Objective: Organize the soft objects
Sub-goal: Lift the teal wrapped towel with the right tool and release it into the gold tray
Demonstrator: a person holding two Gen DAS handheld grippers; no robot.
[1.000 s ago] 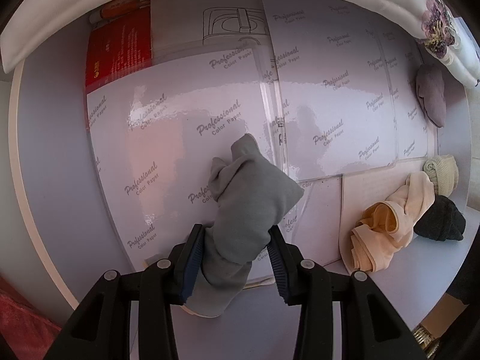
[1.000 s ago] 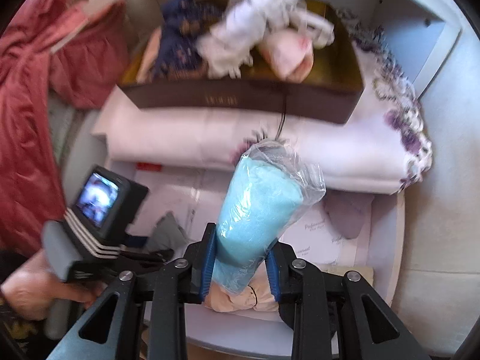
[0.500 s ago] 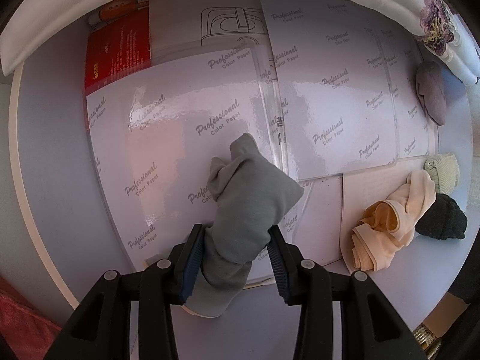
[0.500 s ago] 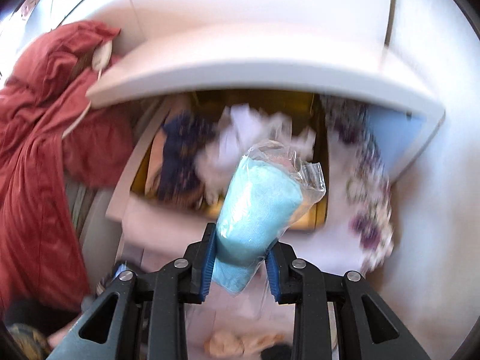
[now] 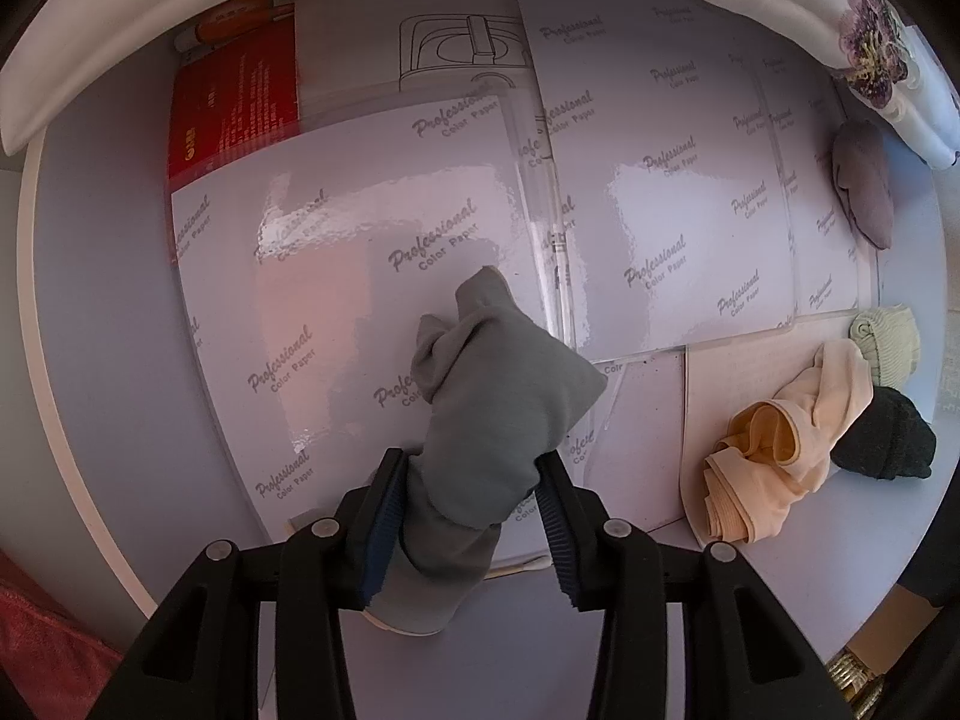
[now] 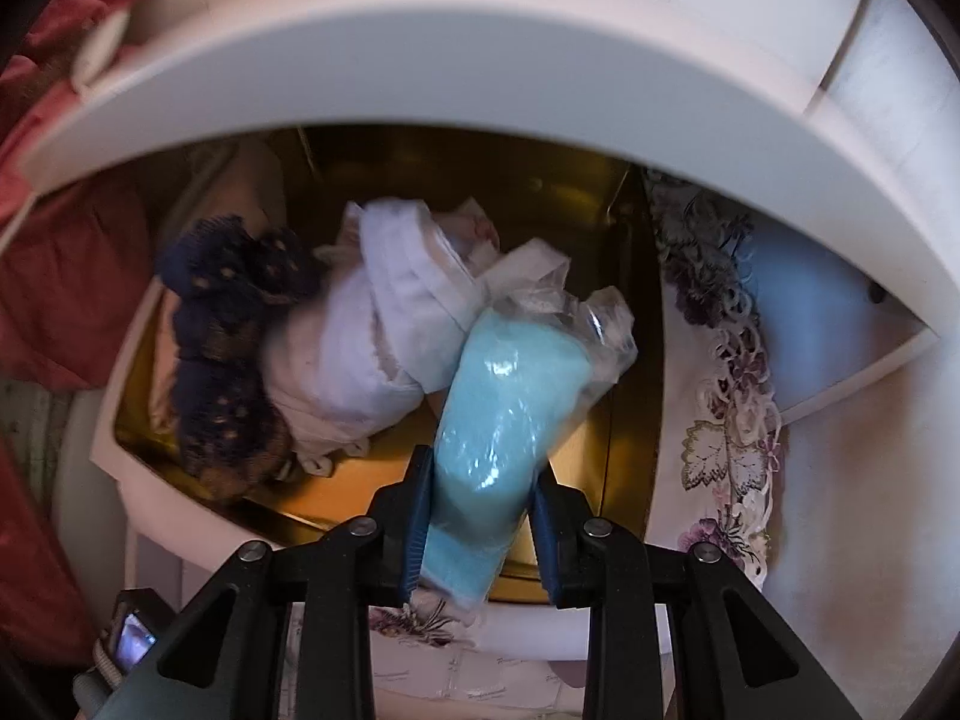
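- The left tongs (image 5: 471, 516) are clamped on a bunched grey cloth (image 5: 498, 402), which sticks up past the blue pads and points steeply down at the shelf (image 5: 90, 300).
- Directly beyond that cloth lie glossy packs of colour paper (image 5: 372, 252) covering most of the shelf; a red booklet (image 5: 234, 114) sits at their far left corner.
- To the right of the left tongs lies a crumpled peach garment (image 5: 786, 444), touching a black knitted piece (image 5: 888, 438) and a cream knitted piece (image 5: 888, 342) on its right side.
- Farther off to the right, a mauve cloth (image 5: 864, 180) lies near a folded white floral-embroidered linen (image 5: 876, 48).
- The right tongs (image 6: 480, 534) are clamped on a light-blue towel in a clear plastic bag (image 6: 510, 408).
- Just beyond the bag is a gold-lined box (image 6: 624, 420), with the bag's top over its right part.
- Inside the box, left of the bag, lie a white garment (image 6: 384, 348) and a dark navy lace piece (image 6: 228, 348).
- Right of the box is more floral-embroidered linen (image 6: 720, 396); a red cloth (image 6: 66, 288) hangs far left.
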